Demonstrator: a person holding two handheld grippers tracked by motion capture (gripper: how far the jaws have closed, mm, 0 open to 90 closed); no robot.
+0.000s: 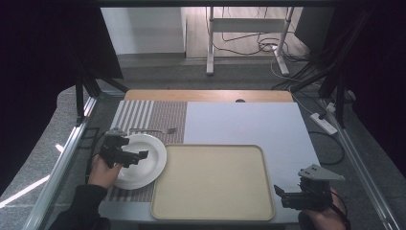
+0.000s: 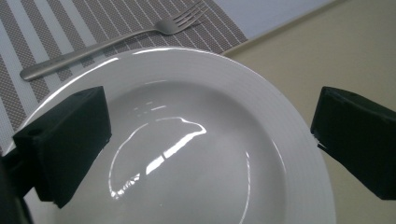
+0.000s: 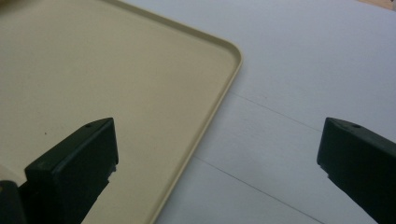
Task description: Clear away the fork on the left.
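Grey floor and cables frame the table [image 1: 249, 120] where we work, its striped placemat [image 1: 143, 115] lying left of the beige tray [image 1: 210, 182]. We hold our left gripper [image 1: 141, 155] over the white plate [image 1: 148, 143], which sits on the placemat just left of the tray, jaws wide apart above its bowl. Beyond the plate lies a fork [image 2: 112, 39]. Our right gripper [image 1: 280, 191] hovers at the tray's right edge, jaws spread, gripping nothing.
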